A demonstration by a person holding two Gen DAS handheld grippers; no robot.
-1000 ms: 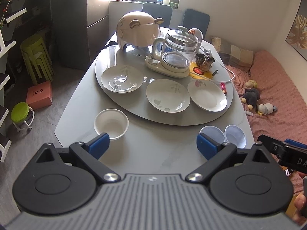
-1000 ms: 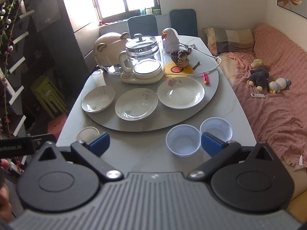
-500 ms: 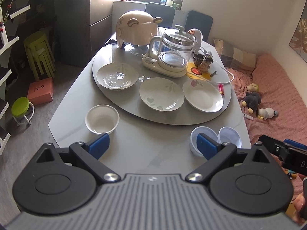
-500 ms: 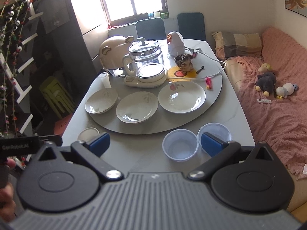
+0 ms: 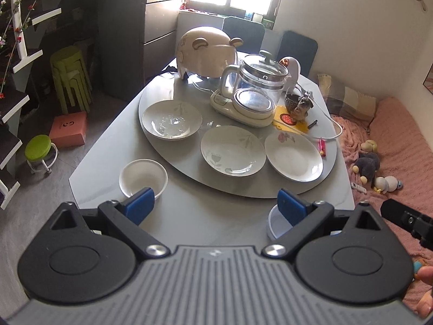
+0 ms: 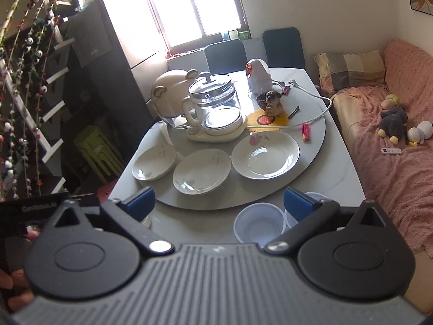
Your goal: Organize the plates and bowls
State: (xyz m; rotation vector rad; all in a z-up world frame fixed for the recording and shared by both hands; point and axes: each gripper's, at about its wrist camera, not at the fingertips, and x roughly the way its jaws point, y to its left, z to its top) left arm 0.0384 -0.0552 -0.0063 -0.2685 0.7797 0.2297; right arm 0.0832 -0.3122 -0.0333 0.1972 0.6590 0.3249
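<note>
Both tools are hovering above the near edge of the grey desk (image 5: 211, 224), each with its blue-padded jaws spread wide and gripping nothing. The left tool (image 5: 215, 205) is hanging with its left pad in front of a white ceramic bowl (image 5: 143, 177) that is sitting on the desk just outside the round turntable (image 5: 186, 168). The right tool (image 6: 219, 203) is hanging over two translucent plastic bowls (image 6: 259, 224), which are standing side by side, touching or nearly so, near the desk's front right corner. Three white plates are lying in a row on the turntable's near half: a left plate (image 5: 172, 120), a middle plate (image 5: 232, 150) and a right plate (image 5: 293, 155) bearing a pink flower print. Behind them a glass kettle (image 5: 261, 81) is sitting on its cream base, beside a cream bear-eared appliance (image 5: 205, 51).
</note>
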